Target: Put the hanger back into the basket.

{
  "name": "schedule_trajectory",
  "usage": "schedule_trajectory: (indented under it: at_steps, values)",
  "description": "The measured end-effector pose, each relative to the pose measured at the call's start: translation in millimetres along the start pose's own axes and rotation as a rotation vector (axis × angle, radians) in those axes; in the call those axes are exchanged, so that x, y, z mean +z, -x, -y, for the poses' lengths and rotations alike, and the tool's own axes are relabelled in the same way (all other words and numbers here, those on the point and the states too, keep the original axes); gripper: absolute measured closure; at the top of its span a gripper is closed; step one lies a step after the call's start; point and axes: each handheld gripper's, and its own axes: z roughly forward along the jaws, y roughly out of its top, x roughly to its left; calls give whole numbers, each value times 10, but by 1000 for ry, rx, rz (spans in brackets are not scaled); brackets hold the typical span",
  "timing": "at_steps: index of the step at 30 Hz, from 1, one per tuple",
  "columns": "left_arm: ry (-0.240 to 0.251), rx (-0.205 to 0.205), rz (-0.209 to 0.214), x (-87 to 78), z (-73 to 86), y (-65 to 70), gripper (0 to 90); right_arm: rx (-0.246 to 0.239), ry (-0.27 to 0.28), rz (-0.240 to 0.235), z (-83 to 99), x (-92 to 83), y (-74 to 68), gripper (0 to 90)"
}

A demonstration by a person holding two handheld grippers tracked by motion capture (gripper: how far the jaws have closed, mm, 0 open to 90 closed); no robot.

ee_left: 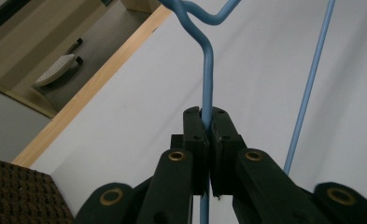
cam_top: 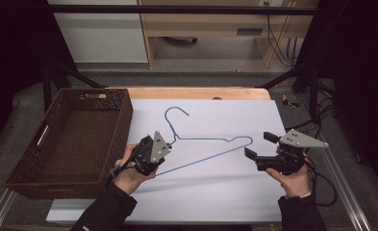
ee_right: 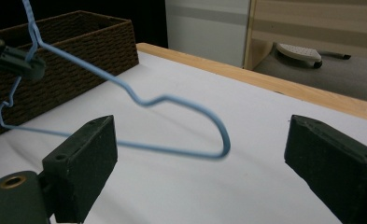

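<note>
High view: just right of the basket (cam_top: 71,139), my left gripper (cam_top: 150,153) is clenched on the blue hanger (cam_top: 210,149) near its neck; the hanger's long axis runs rightward to my right gripper (cam_top: 261,147), jaws spread, grasping nothing.

A dark wicker basket (cam_top: 76,139) sits at the white board's (cam_top: 225,192) left edge, seemingly touching it.
</note>
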Motion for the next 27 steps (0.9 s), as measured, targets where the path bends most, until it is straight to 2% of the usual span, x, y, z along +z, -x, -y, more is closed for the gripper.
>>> schedule_trajectory:
  at_steps: [8, 12, 16, 21, 27]
  values:
    - [13, -17, -56, -143, -118, -128, 871, -8, -67, 17, 166, 20, 34, 74]
    - [16, -23, -88, -267, -192, -239, 871, 2, -91, 17, 243, 67, 48, 74]
    - [32, -46, -118, -389, -234, -366, 870, 3, -108, 26, 296, 105, 49, 72]
    - [43, -86, -152, -528, -231, -539, 870, 3, -99, 48, 332, 120, 71, 61]
    - [50, -125, -169, -644, -183, -713, 870, 23, -95, 64, 369, 101, 105, 56]
